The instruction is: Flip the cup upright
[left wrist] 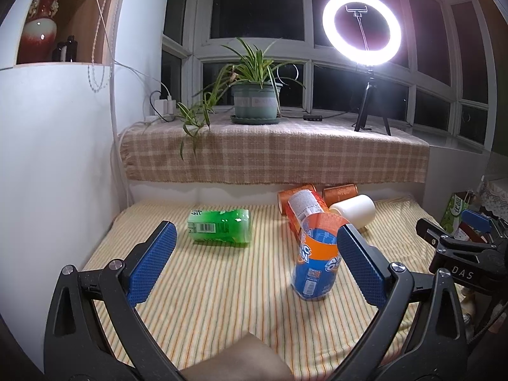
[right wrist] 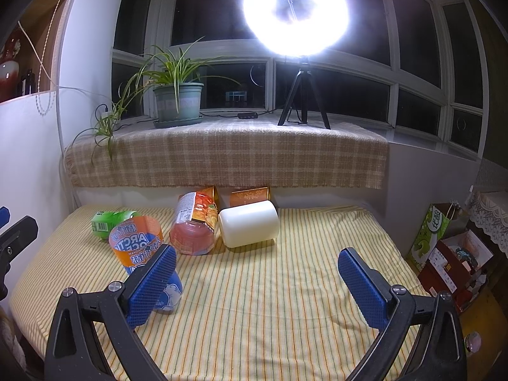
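A blue and orange Arctic Ocean cup stands upright on the striped cloth, its open end up; it also shows in the right wrist view. My left gripper is open and empty, its right finger just beside the cup. My right gripper is open and empty, its left finger in front of the cup. A green cup lies on its side to the left. An orange cup, a white cup and a gold cup lie on their sides at the back.
A checked cloth covers the window ledge behind, with a potted plant and a ring light on a tripod. A white wall is at the left. Boxes and a green bag stand at the right.
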The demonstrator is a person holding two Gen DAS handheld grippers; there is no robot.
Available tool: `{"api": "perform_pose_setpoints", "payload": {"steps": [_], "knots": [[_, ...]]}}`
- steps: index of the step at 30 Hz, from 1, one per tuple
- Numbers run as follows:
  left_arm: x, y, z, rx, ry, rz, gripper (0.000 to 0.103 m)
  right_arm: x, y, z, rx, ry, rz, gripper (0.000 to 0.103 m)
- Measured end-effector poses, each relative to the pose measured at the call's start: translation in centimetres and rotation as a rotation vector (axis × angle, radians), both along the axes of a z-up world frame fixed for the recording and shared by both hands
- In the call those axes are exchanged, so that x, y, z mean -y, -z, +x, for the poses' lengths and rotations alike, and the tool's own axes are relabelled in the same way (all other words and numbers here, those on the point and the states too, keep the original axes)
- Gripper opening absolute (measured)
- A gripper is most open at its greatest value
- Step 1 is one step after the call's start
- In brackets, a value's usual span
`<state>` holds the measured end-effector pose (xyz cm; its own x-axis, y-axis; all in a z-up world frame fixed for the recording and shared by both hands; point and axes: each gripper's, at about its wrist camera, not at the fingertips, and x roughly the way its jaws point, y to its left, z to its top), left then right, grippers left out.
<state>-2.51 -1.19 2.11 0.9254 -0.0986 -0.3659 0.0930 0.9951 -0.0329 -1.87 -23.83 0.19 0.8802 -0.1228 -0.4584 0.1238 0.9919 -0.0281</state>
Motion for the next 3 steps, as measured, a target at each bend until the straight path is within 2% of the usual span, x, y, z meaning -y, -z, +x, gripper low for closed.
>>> {"api": "perform_pose_setpoints", "payload": {"steps": [3], "knots": [[-0.1,-0.04,0.14,-0.001,-0.005,0.007,0.102,0.0,0.01,0.0,-0.001,-0.001,0.0,0.103]]}}
